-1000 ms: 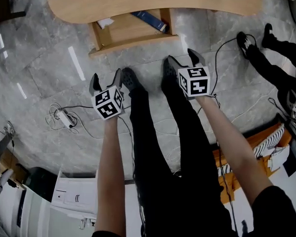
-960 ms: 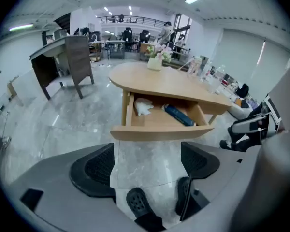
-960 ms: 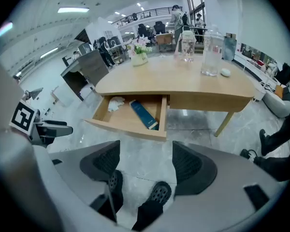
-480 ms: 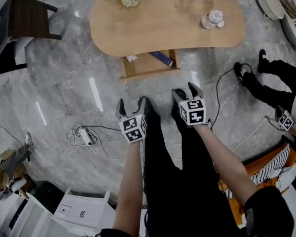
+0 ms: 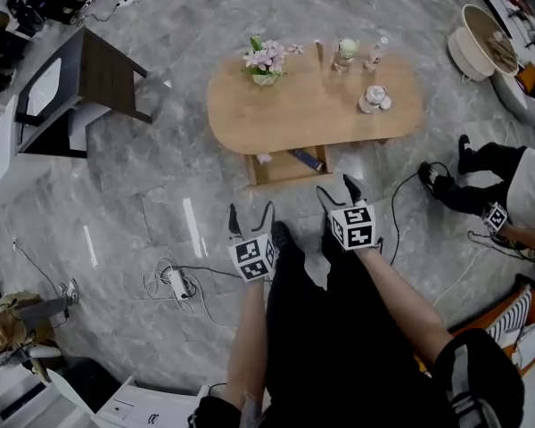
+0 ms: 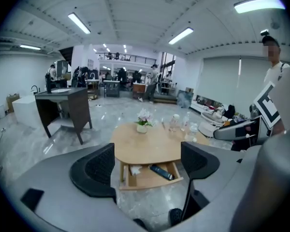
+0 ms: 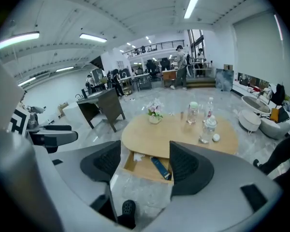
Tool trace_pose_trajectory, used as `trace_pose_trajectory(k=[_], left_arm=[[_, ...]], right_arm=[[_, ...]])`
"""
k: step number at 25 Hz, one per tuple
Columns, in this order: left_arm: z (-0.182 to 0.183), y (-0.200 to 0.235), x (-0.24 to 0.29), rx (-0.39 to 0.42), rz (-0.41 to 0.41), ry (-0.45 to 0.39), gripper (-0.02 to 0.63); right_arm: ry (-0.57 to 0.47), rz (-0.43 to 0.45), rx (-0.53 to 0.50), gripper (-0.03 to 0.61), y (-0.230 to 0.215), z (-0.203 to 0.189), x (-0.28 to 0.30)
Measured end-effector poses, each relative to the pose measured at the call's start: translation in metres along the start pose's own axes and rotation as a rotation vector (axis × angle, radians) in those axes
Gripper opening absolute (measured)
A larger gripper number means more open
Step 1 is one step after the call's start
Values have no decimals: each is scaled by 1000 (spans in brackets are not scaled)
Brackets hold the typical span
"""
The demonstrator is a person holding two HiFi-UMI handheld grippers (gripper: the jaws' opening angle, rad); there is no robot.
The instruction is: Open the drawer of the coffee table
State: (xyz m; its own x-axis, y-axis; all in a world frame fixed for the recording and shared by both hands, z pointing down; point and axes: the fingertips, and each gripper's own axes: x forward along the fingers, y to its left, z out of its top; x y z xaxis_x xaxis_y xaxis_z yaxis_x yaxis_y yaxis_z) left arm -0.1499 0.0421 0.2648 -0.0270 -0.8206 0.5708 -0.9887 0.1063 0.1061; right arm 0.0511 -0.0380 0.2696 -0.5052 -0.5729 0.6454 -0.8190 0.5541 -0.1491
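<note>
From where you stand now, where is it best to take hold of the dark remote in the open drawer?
Grip the remote across its narrow middle, with the jaws on its two long sides, coming from above and from the front. It lies flat and slanted on the floor of the drawer, and the table top hangs over the drawer's back part.

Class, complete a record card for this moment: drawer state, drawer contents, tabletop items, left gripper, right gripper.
drawer state: drawer of the coffee table stands pulled out
drawer contents: dark flat object; crumpled white item
tabletop items: flower pot; bottles
left gripper: left gripper has jaws apart, nothing between them, short of the drawer
right gripper: right gripper has jaws apart, nothing between them, short of the drawer
</note>
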Motion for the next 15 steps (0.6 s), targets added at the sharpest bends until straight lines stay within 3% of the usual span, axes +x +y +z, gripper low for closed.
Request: trace_pose_trajectory(k=[7, 15], left_arm=[[92, -8, -41, 96, -95, -168, 429], [172, -7, -86, 140, -206, -355, 285]], right_arm=[[-186, -25, -74, 290, 31, 82, -57], [-385, -23, -137, 288, 71, 154, -104]])
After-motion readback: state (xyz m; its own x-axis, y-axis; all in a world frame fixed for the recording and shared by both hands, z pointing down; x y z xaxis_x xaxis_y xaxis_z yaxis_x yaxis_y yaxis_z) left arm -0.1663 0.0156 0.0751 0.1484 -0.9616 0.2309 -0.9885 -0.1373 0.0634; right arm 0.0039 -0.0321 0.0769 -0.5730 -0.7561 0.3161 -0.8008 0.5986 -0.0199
